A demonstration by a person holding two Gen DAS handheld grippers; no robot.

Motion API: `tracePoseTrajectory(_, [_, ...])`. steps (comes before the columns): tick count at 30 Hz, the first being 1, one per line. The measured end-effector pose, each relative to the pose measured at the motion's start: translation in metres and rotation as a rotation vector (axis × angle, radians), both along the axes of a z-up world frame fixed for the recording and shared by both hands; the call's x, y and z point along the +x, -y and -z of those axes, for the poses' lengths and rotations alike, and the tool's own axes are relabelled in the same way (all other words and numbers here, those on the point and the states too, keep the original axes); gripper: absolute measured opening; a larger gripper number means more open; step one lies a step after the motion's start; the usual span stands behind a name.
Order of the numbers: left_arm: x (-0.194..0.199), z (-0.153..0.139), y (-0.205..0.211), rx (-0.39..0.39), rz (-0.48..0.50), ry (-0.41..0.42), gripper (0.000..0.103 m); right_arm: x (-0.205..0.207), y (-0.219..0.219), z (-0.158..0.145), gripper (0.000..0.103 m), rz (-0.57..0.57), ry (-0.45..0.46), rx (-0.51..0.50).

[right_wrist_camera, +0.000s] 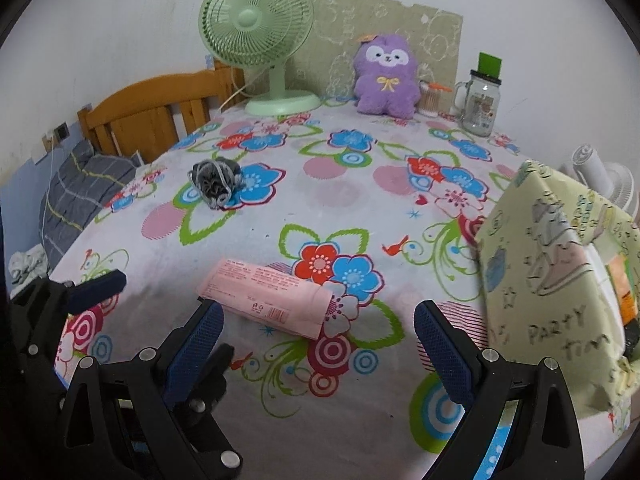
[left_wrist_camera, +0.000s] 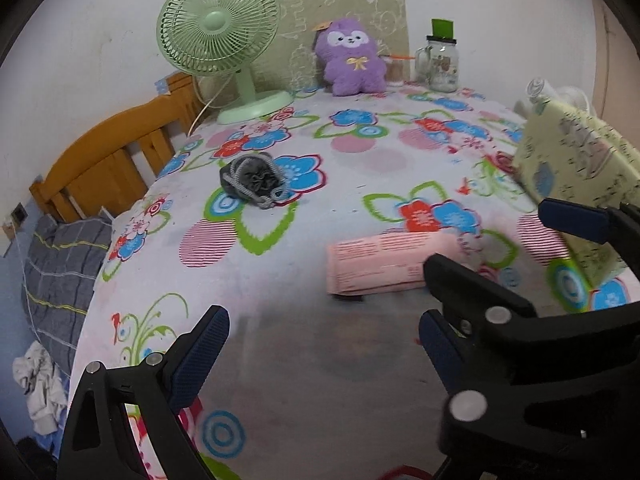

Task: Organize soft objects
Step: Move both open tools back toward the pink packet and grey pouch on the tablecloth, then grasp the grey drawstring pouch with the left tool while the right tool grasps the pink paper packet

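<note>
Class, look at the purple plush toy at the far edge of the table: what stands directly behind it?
Behind the purple plush toy a beige patterned board leans against the white wall. The toy covers the board's lower middle, so whether anything else sits there cannot be seen.

Floral-clothed table, pink packet, gray pouf
</note>
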State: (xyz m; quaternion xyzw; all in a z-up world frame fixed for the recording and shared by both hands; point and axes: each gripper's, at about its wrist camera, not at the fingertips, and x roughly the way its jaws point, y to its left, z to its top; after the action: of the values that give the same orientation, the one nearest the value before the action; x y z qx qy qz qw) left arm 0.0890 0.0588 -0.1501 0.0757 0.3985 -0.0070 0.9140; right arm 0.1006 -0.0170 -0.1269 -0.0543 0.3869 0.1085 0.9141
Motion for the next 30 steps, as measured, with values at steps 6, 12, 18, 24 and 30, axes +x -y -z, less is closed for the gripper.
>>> tracePoseTrajectory(6, [0.016,0.005,-0.012,0.023,-0.037,-0.010,0.097,0.014,-0.004,0.008,0.098,-0.002,-0.023,-0.002])
tracePoseTrajectory(12, [0.030,0.006,-0.018,0.026,-0.030,-0.007,0.098,0.029,-0.004,0.014,0.098,0.017,-0.062,0.027])
tracePoseTrajectory(18, [0.044,0.006,-0.019,0.021,-0.023,-0.007,0.098,0.040,0.000,0.016,0.098,0.052,-0.073,0.044])
tracePoseTrajectory(24, [0.038,0.005,-0.027,0.000,-0.013,-0.027,0.097,0.043,-0.006,0.018,0.098,0.026,-0.089,0.045])
tracePoseTrajectory(30, [0.024,0.005,-0.030,0.025,0.010,-0.015,0.097,0.046,-0.017,0.028,0.098,-0.009,-0.123,0.025])
